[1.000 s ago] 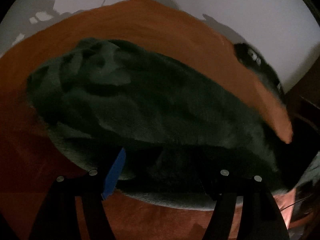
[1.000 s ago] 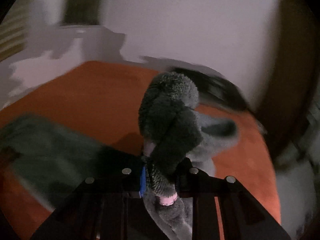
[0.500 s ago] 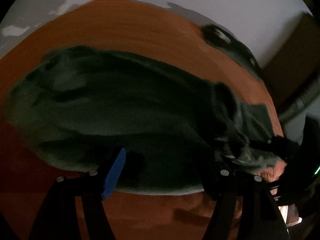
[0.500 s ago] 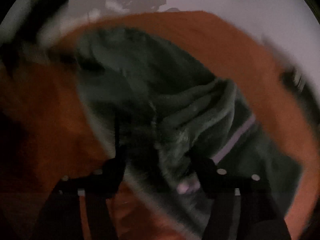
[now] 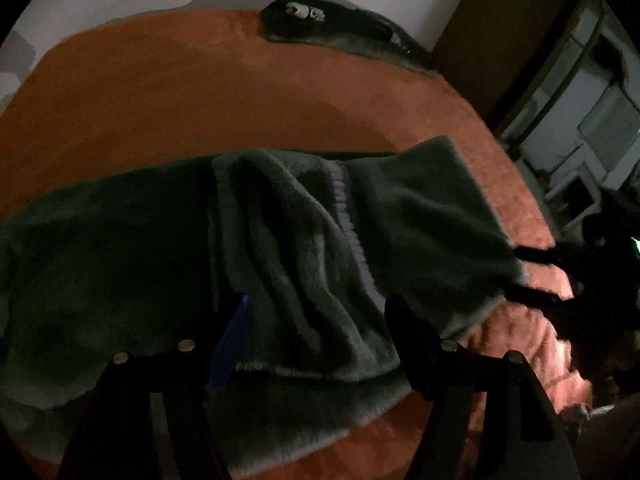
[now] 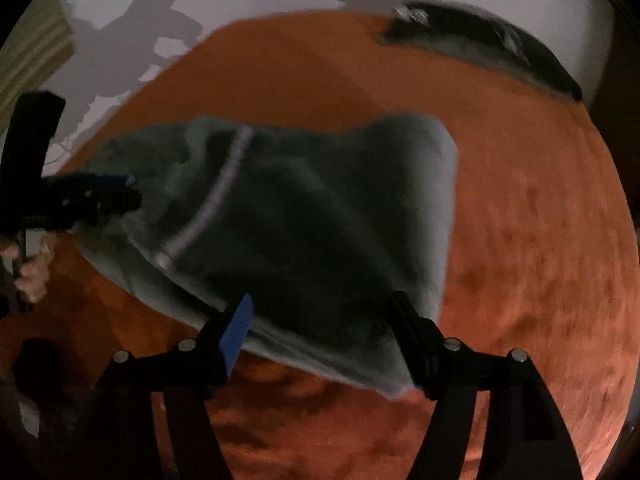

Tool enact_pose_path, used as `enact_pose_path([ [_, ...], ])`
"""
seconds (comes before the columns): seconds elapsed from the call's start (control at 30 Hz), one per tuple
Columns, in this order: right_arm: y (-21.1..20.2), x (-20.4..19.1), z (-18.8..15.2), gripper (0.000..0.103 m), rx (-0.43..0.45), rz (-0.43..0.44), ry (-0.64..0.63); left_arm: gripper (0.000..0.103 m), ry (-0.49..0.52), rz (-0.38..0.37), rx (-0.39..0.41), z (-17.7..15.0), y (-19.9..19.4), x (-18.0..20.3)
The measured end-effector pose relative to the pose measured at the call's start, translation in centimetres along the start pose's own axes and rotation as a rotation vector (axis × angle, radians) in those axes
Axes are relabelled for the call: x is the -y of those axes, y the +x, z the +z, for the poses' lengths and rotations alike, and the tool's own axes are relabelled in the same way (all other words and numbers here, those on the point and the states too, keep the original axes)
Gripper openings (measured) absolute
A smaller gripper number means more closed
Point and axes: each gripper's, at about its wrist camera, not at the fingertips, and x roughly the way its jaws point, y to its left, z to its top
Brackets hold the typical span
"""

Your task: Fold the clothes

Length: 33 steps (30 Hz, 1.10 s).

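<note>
Both grippers, left (image 5: 316, 316) and right (image 6: 320, 312), spread over green garment (image 6: 304, 208); dark clothing (image 6: 480, 44) beyond.

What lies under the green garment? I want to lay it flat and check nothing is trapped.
The green garment lies on the orange bedspread, which shows all around it. A folded flap with a pale stripe lies on top. Anything beneath the fabric is covered.

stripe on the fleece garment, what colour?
Pale lilac-grey stripe across the dark green garment; clearest in the left wrist view.
</note>
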Motion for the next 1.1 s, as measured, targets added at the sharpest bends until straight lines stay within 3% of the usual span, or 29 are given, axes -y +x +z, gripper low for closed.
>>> enact_pose_path([
  [0.07,0.6,-0.3,-1.3,0.069,-0.001,-0.058,-0.03,0.036,-0.011,0.057,-0.027,-0.2,1.1,-0.4],
  [0.13,2.1,-1.5,-1.1,0.069,0.002,-0.126,-0.108,0.028,-0.06,0.041,-0.046,-0.6,2.1,-1.4],
  [0.3,3.1,-4.5,-2.5,0.073,0.002,-0.252,-0.323,0.023,-0.124,-0.02,-0.023,-1.1,1.4,-2.5],
  [0.37,3.5,-4.4,-2.5,0.076,0.006,-0.294,-0.312,0.023,-0.129,-0.025,-0.016,-1.2,1.2,-2.5],
  [0.47,4.0,-2.0,-2.2,0.076,0.017,-0.384,-0.163,0.023,-0.127,-0.022,-0.006,-1.4,0.9,-1.9],
  [0.57,2.6,2.0,-1.2,0.076,0.06,-0.21,0.168,0.022,-0.122,-0.038,-0.004,-1.6,1.0,-1.4],
  [0.67,1.9,4.5,-1.1,0.075,0.074,-0.218,0.271,0.021,-0.13,-0.074,-0.01,-2.0,1.0,-1.1],
  [0.77,0.7,7.8,-2.2,0.074,0.191,-0.085,0.483,0.021,-0.19,-0.138,-0.045,-2.6,1.7,-0.7],
  [0.83,1.5,10.1,-3.8,0.074,0.198,0.032,0.638,0.021,-0.224,-0.152,-0.043,-3.1,2.2,-0.7],
  [0.9,3.2,11.0,-5.1,0.074,0.14,0.037,0.665,0.021,-0.227,-0.151,-0.031,-3.5,2.4,-0.6],
  [0.93,3.5,10.9,-5.4,0.074,0.162,-0.005,0.702,0.021,-0.219,-0.147,-0.03,-3.7,2.3,-0.7],
  [1.0,3.6,10.5,-5.7,0.074,0.161,0.002,0.674,0.025,-0.23,-0.172,-0.033,-4.2,1.4,-1.5],
  [1.1,2.8,8.6,-4.5,0.075,0.102,-0.076,0.562,0.028,-0.278,-0.207,-0.04,-5.0,-0.6,-4.2],
])
